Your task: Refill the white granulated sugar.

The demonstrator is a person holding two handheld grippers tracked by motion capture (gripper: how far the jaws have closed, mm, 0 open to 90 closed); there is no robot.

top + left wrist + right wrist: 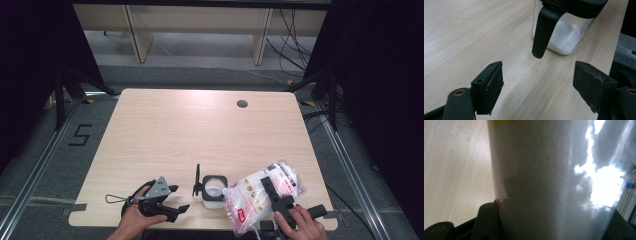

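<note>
A clear square jar (214,189) with a black rim stands near the table's front edge, its black lid (197,181) flipped open to the left. White granules lie in the jar (565,37), and the lid (543,32) hangs down its side. My right gripper (271,194) is shut on a clear bag of white powder with red print (252,197). The bag is tilted, its lower-left corner at the jar's open mouth. In the right gripper view the bag (544,182) sits between the jaws of my right gripper (551,226). My left gripper (179,198) (539,85) rests open left of the jar, holding nothing.
The light wooden table (200,130) has a round cable hole (242,104) at the back right. A thin cord loop (114,199) lies by the left hand. Black stands and cables surround the table on the floor.
</note>
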